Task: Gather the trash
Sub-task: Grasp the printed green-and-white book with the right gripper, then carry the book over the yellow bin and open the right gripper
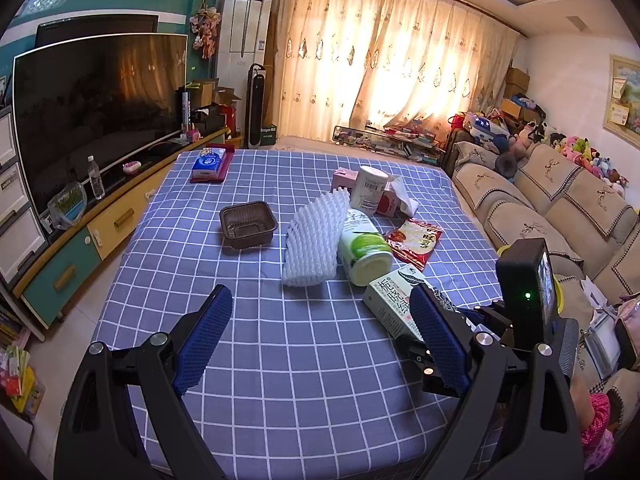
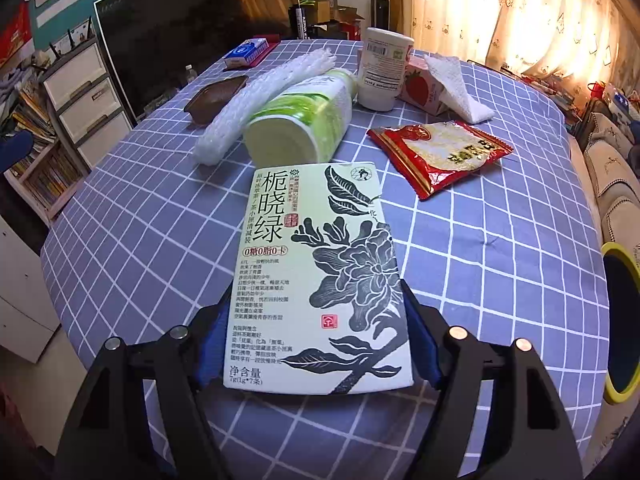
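Between my right gripper's (image 2: 316,344) blue pads lies the green tea box (image 2: 320,276), flat on the checked tablecloth (image 2: 500,260), pads at its sides; beyond it a green bottle (image 2: 300,120). My left gripper (image 1: 320,340) hangs spread, empty.

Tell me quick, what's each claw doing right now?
Left gripper: open, holding nothing.
Right gripper: closed on the pale green cardboard tea box with black flower print.
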A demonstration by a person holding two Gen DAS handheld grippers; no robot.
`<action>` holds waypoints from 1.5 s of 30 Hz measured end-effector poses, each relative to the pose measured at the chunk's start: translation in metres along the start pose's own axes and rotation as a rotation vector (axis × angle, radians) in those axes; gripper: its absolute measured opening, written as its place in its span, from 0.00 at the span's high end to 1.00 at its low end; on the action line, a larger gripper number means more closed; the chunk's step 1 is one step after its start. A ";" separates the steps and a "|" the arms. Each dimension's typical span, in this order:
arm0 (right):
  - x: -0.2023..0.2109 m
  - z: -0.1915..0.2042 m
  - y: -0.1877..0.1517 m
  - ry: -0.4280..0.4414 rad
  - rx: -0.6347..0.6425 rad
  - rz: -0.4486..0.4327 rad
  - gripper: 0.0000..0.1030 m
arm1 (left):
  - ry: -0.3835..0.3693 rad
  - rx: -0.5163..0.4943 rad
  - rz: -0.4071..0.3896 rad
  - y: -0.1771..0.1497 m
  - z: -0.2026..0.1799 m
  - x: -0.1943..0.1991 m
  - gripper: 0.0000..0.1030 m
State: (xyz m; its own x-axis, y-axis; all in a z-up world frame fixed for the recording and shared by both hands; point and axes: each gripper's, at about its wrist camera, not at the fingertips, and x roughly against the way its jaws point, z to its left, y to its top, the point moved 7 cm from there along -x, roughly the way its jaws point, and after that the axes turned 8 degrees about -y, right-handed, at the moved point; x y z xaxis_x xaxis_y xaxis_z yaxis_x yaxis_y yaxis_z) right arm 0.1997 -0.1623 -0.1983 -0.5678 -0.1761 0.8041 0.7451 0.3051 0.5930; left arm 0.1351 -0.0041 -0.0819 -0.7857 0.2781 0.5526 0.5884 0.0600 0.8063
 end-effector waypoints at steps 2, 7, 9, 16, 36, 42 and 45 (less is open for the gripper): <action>0.003 0.000 -0.004 -0.004 0.008 0.006 0.32 | -0.001 0.000 0.001 -0.001 0.001 0.000 0.14; 0.014 -0.011 -0.018 0.009 -0.020 0.009 0.32 | 0.002 0.005 0.005 -0.001 0.002 -0.003 0.14; 0.020 -0.018 -0.022 0.018 -0.049 0.005 0.33 | 0.002 0.006 0.010 -0.002 0.002 -0.006 0.14; 0.041 -0.062 -0.033 0.011 -0.183 -0.033 0.33 | -0.008 -0.010 0.033 -0.007 -0.006 -0.016 0.14; 0.020 -0.348 -0.078 -0.472 -0.620 0.053 0.33 | -0.018 -0.029 0.120 -0.018 -0.021 -0.058 0.14; -0.016 -0.372 -0.094 -0.515 -0.621 0.146 0.33 | -0.015 -0.034 0.161 -0.020 -0.024 -0.079 0.14; -0.029 -0.376 -0.100 -0.525 -0.623 0.174 0.32 | -0.008 -0.029 0.179 -0.021 -0.021 -0.090 0.14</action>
State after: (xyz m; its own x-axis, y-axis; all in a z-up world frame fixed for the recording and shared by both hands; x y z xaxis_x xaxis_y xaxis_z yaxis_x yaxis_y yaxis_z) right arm 0.2728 -0.5395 -0.2649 -0.4011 0.3319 0.8538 0.8067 -0.3137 0.5009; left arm 0.1893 -0.0510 -0.1446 -0.6671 0.2898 0.6863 0.7130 -0.0186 0.7009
